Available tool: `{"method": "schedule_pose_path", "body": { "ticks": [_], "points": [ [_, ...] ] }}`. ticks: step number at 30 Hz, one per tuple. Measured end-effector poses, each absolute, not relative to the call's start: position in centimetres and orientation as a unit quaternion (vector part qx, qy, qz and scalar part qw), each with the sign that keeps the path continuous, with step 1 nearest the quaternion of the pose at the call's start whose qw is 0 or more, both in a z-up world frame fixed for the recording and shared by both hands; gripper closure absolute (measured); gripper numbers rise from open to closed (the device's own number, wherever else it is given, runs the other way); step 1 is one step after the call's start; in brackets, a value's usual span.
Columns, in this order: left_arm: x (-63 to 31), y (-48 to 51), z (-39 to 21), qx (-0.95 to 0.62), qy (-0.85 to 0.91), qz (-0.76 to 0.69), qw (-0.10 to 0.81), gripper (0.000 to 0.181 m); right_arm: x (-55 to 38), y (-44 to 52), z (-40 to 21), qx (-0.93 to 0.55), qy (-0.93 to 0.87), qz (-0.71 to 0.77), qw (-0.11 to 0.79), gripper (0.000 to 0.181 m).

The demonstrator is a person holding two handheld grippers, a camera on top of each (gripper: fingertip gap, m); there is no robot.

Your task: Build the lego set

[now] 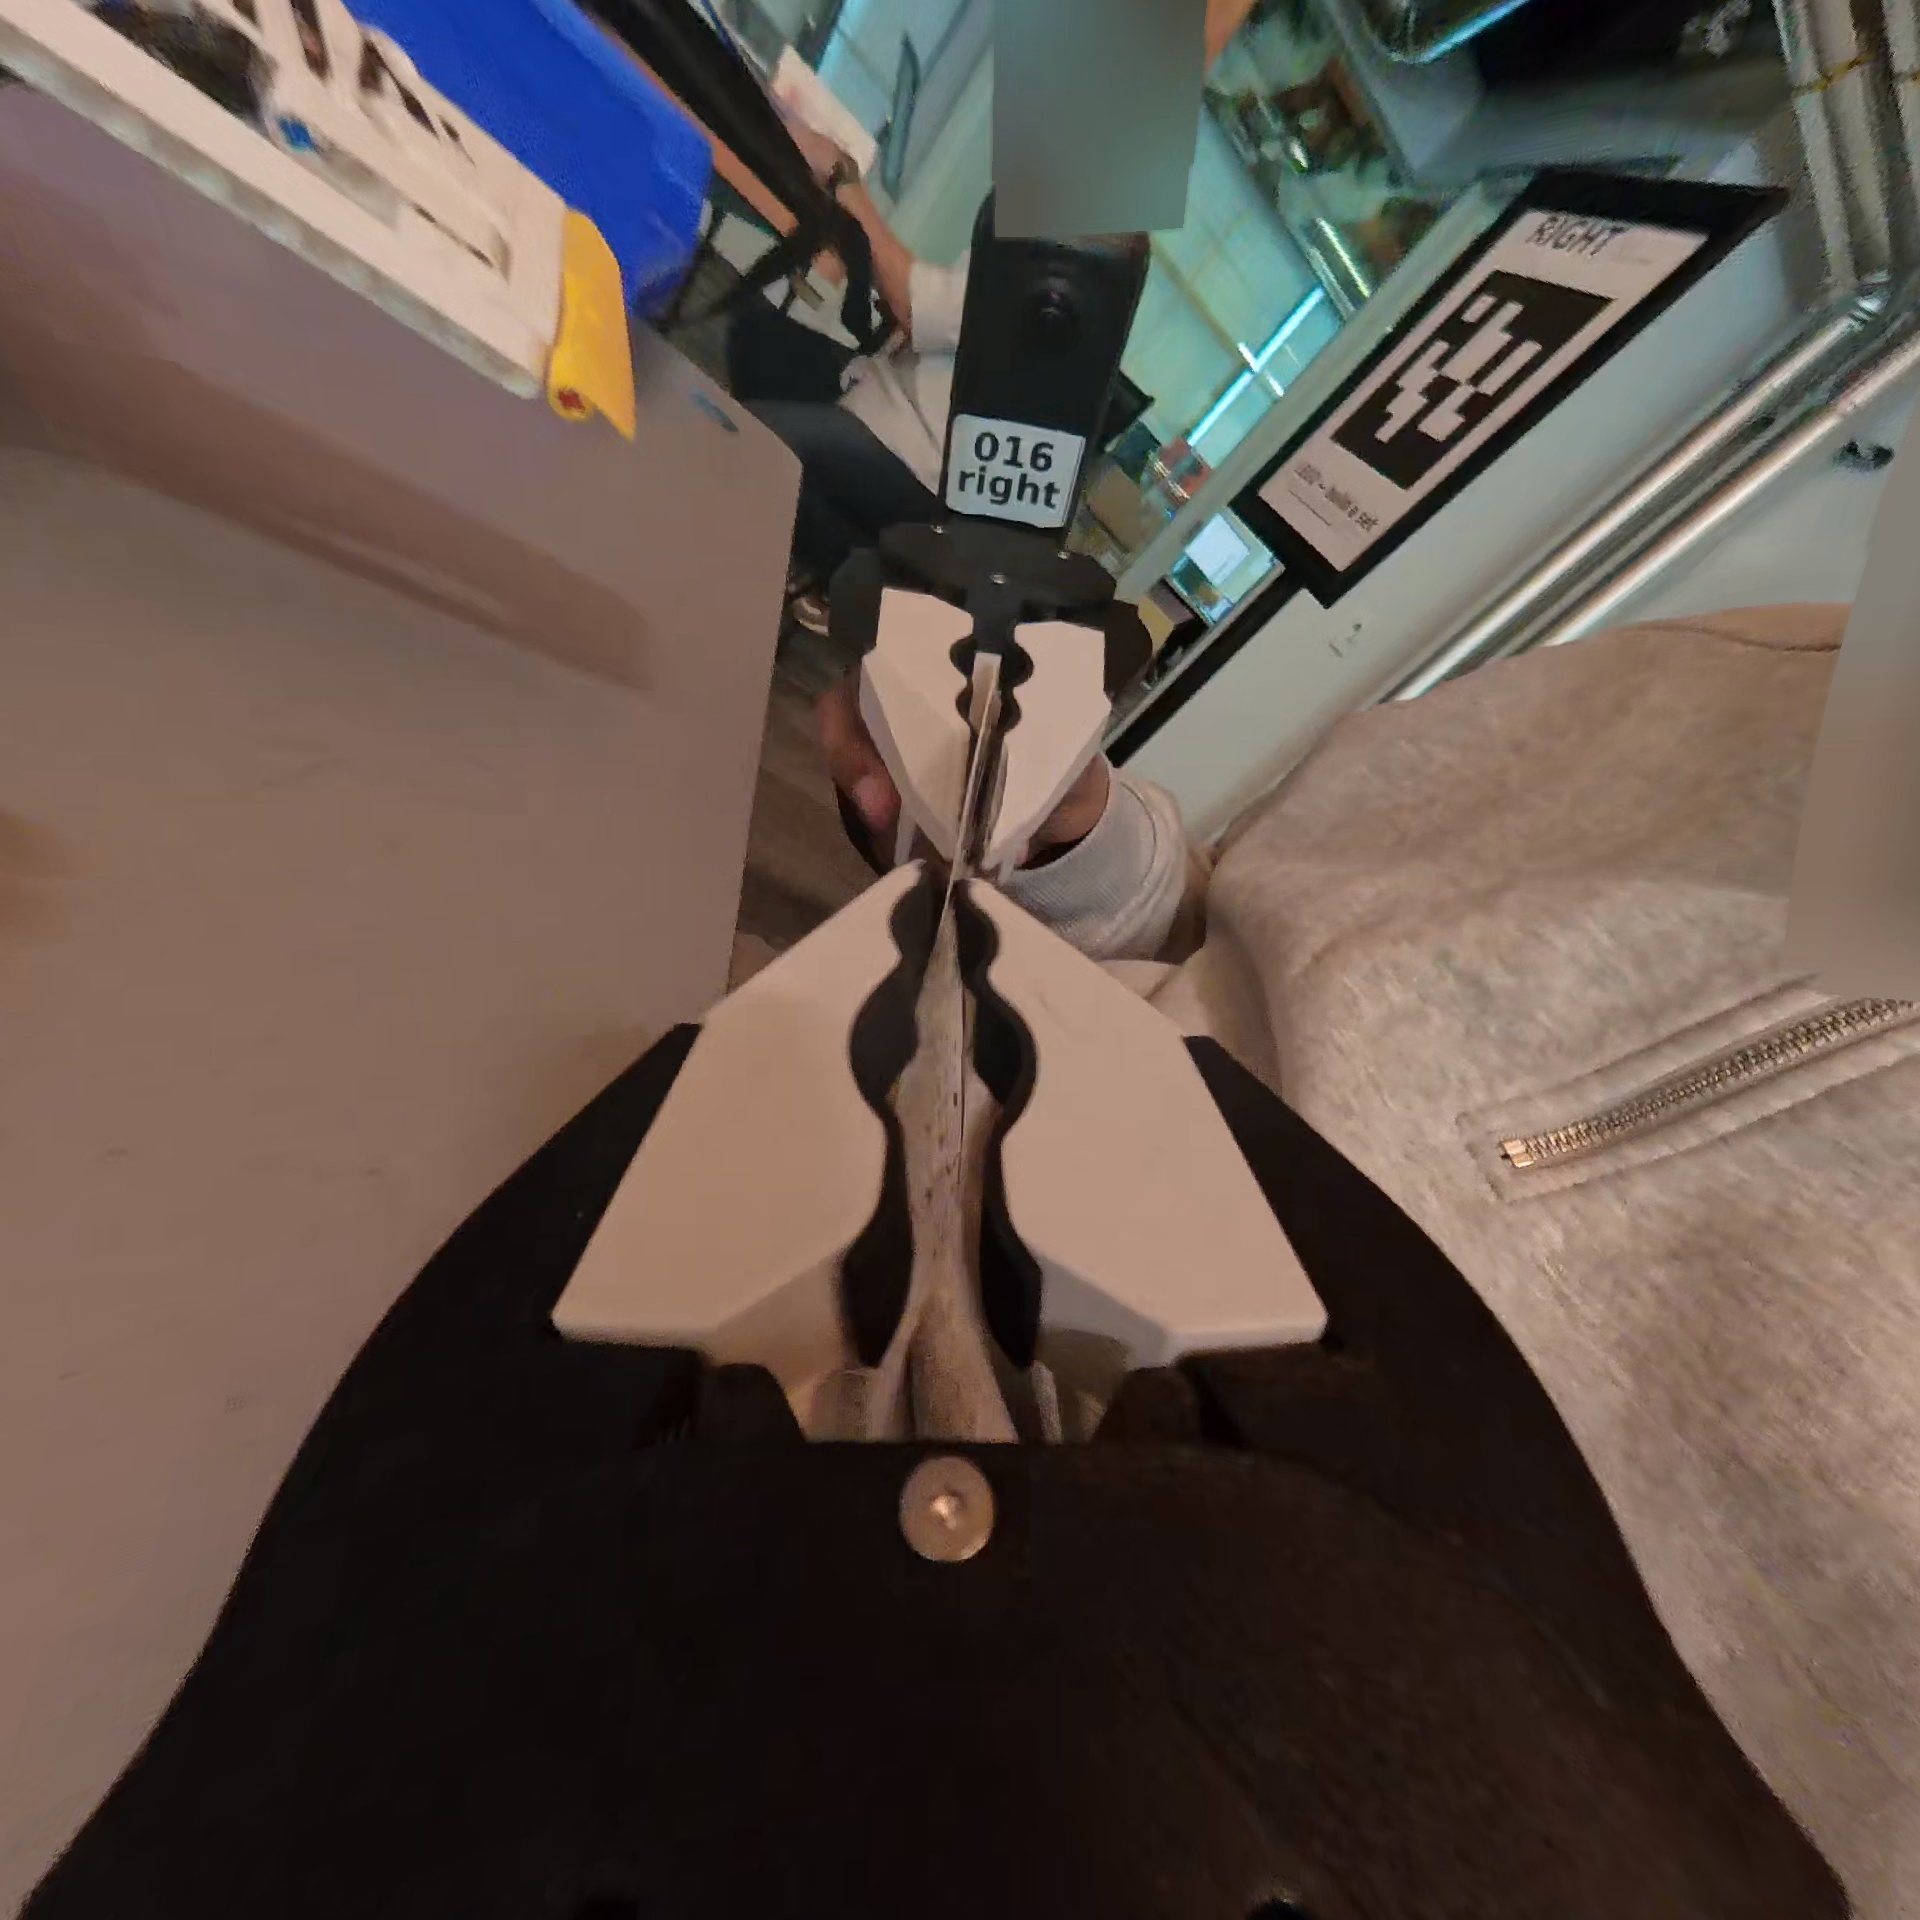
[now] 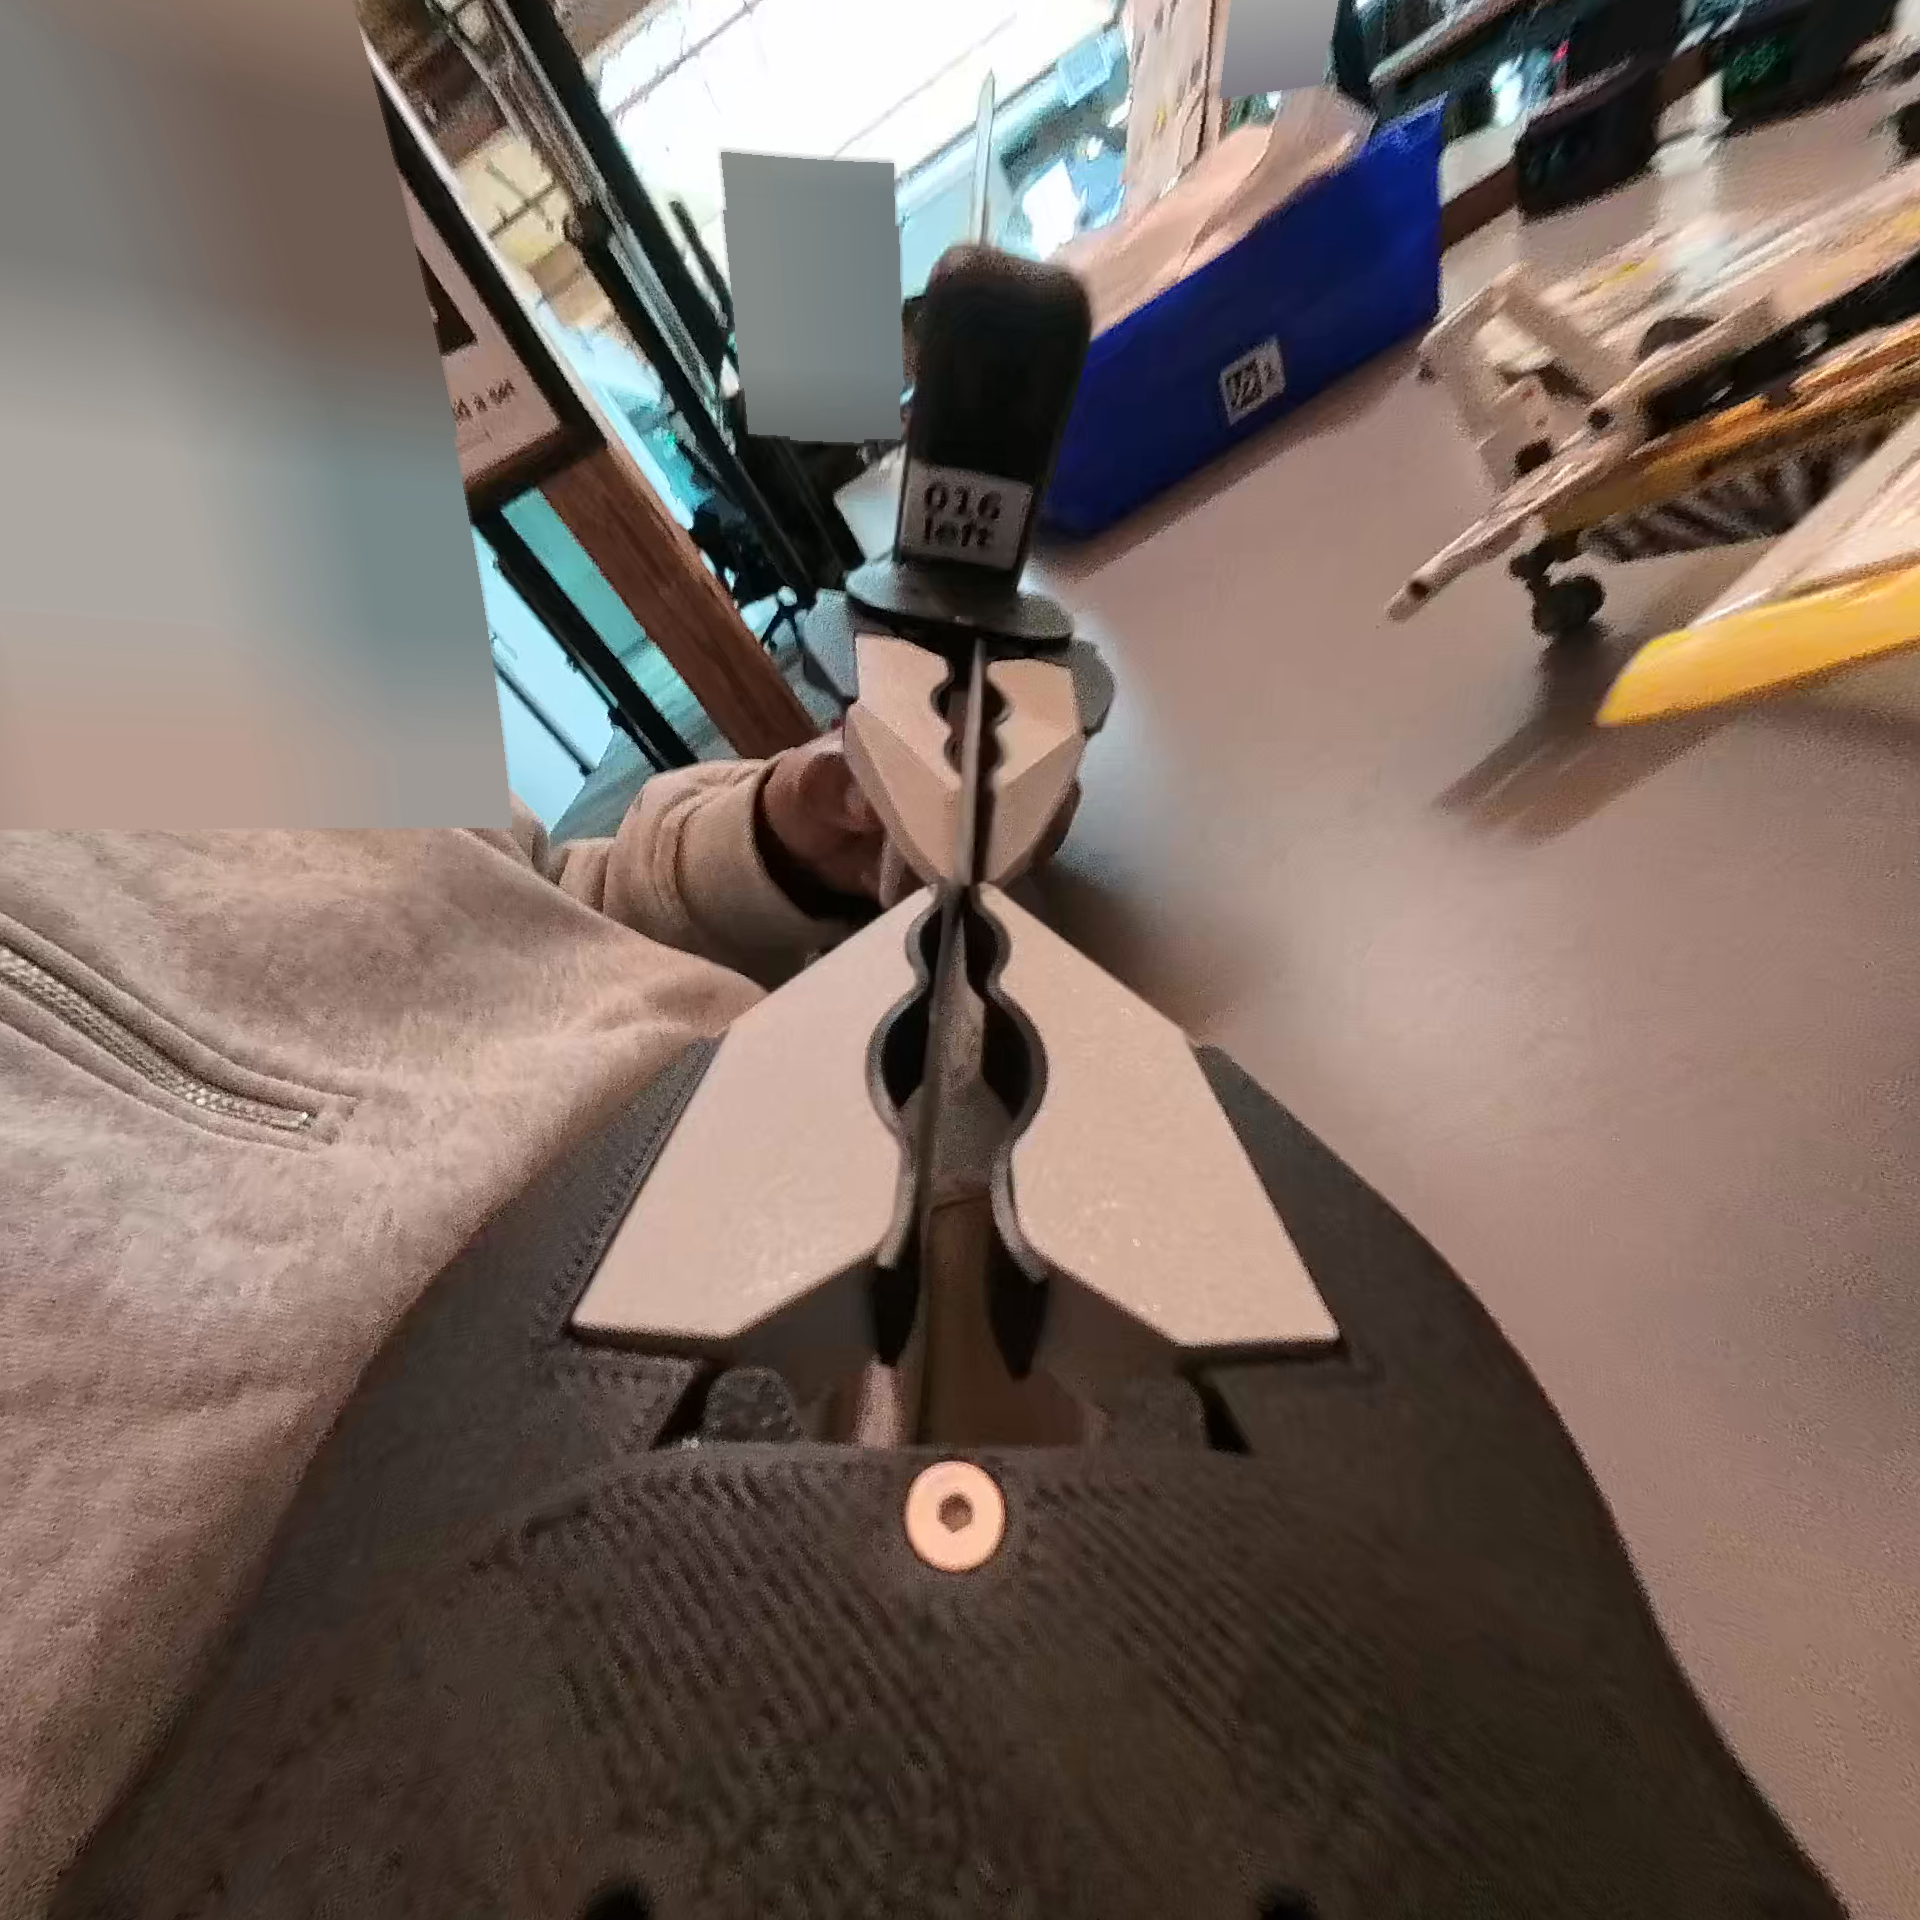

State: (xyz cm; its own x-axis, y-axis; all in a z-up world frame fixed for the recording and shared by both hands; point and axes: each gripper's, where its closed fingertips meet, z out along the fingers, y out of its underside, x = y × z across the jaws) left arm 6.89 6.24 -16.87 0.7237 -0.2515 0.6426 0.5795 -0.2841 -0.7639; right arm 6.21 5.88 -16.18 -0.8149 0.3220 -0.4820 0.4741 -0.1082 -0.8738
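Observation:
My left gripper [image 1: 948, 883] and my right gripper [image 2: 961, 891] point at each other, tip to tip, above the table's near edge. Both are shut on the same thin flat sheet [image 1: 938, 1101], seen edge on, so I cannot tell what it is. It runs between both pairs of fingers and sticks out past the left gripper in the right wrist view [image 2: 983, 145]. The right gripper also shows in the left wrist view [image 1: 964, 844], and the left gripper in the right wrist view [image 2: 968, 871]. A part-built white and yellow lego model [image 2: 1621, 416] stands on the table to the right.
The grey table [image 2: 1351, 987] holds a blue box [image 2: 1247, 343] and a yellow-edged flat box [image 2: 1766, 644]; the box also shows in the left wrist view [image 1: 436, 177]. A person's grey zipped jacket [image 1: 1558, 935] is close beside the grippers. A framed marker board [image 1: 1475, 353] stands behind. The grippers are tip to tip, or close to it.

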Motion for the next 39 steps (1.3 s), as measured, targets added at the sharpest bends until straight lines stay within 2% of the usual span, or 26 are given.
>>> {"method": "schedule_pose_path", "body": {
  "ticks": [7,11,16,19,22,27,30,36,39],
  "points": [
    [6.9,6.0,-17.2,-0.718,-0.118,-0.371,0.577,0.181,5.0,6.0,-14.9,0.297,0.63,-0.715,0.066,0.181],
    [5.2,5.8,-16.3,-0.698,-0.149,-0.334,0.615,0.175,4.5,6.1,-15.0,0.313,0.625,-0.713,0.056,0.181],
    [3.7,4.8,-14.0,-0.69,-0.099,-0.144,0.702,0.173,4.0,6.6,-14.6,0.338,0.597,-0.725,0.064,0.181],
    [3.8,4.6,-14.1,-0.714,-0.04,0.015,0.699,0.172,3.6,7.1,-14.8,0.36,0.57,-0.734,0.079,0.181],
    [5.3,5.3,-13.9,-0.721,0.01,0.082,0.688,0.168,3.5,7.4,-14.5,0.374,0.545,-0.745,0.093,0.181],
    [4.6,6.4,-15.6,-0.745,0.002,0.168,0.645,0.141,4.5,6.5,-14.5,0.364,0.559,-0.736,0.113,0.181],
    [4.9,6.5,-15.4,-0.733,0.019,0.216,0.645,0.143,4.8,6.2,-14.3,0.363,0.556,-0.737,0.126,0.181],
    [4.7,5.5,-13.6,-0.667,0.042,0.363,0.649,0.16,4.6,6.7,-14.4,0.379,0.544,-0.737,0.132,0.181],
    [5.7,6.0,-14.5,-0.687,0.055,0.328,0.647,0.164,4.5,6.9,-14.3,0.382,0.534,-0.741,0.144,0.181]
  ]
}}
